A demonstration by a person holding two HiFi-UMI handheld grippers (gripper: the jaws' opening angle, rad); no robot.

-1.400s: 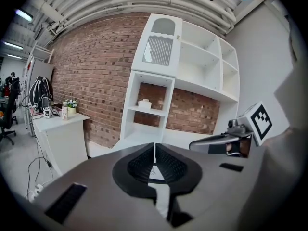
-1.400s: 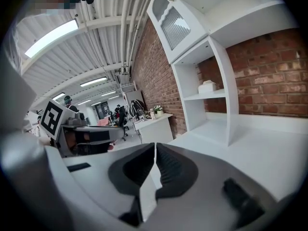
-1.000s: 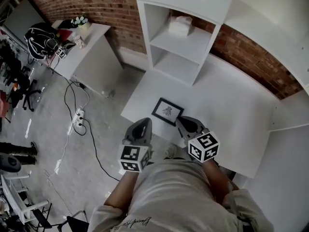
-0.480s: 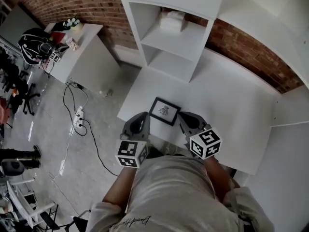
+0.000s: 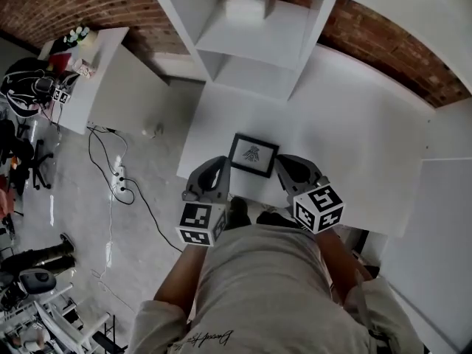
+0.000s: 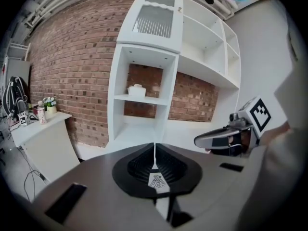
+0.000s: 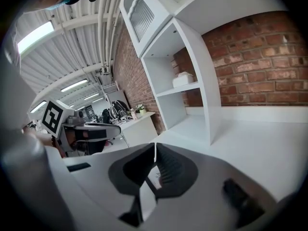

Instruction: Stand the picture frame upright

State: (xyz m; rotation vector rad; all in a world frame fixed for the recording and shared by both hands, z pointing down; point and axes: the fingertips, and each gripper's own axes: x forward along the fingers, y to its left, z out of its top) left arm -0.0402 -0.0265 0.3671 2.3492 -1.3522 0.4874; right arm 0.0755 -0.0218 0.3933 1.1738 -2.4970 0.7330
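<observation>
The left gripper [image 6: 154, 150] has its jaws pressed together, only a hairline slit between the dark ribbed pads and nothing caught in it. The right gripper [image 7: 155, 153] is the same: jaws closed tight, holding nothing. Both are held low over the near edge of the white counter [image 5: 354, 131], tips pointing toward the far side.

The picture frame [image 5: 253, 154] lies flat on the counter between the two sets of tips, a black border around a small dark print on white. The left gripper sits just to its left and the right gripper just to its right; I can't tell whether either one touches it. A sliver of the print shows under the closed jaws in each gripper view.

Farther back on the counter stands a white shelf unit [image 5: 254, 43] against the brick wall [image 5: 88, 6], with a pale box [image 5: 246, 3] on one of its shelves. Off to the left, well apart from the counter, is a white side table [image 5: 110, 80] with small clutter on its far end. On the grey floor near it lie a power strip [image 5: 118, 176] and a black cable [image 5: 144, 212].
</observation>
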